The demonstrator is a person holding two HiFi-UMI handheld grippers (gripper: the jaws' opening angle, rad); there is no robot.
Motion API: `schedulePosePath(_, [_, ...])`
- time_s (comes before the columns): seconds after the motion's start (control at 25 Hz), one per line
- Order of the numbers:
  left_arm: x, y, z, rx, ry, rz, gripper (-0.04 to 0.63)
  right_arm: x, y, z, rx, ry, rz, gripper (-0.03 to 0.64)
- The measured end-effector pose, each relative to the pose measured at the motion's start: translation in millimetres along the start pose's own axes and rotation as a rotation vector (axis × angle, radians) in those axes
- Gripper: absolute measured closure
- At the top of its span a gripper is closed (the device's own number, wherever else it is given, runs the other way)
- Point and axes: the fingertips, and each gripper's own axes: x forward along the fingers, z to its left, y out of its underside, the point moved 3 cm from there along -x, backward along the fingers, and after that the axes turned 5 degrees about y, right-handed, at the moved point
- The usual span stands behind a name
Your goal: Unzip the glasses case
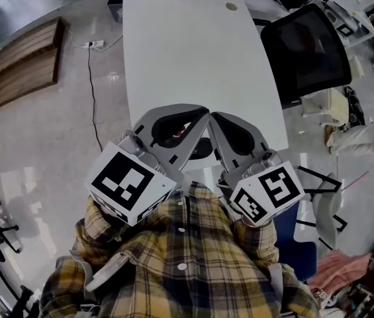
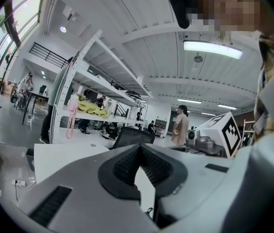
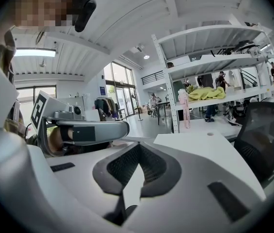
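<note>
No glasses case shows plainly in any view. My left gripper and right gripper hang close to the person's chest, over the near edge of the white table, with their tips almost touching each other. In the left gripper view my left gripper is shut, pads meeting at the tip, nothing between them. My right gripper is likewise shut and empty. A dark shape lies under the two grippers at the table's near edge; I cannot tell what it is.
A black office chair stands at the table's right side. On the floor to the left lie a power strip with a cable and a wooden bench. White shelving and people are far behind.
</note>
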Motion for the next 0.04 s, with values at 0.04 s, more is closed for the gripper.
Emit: schedulePosePath(0.04, [1.9, -1.2, 0.6, 0.007, 0.004, 0.004, 0.588, -0.6, -0.3, -1.1, -0.001, 0.002, -0.001, 0.618])
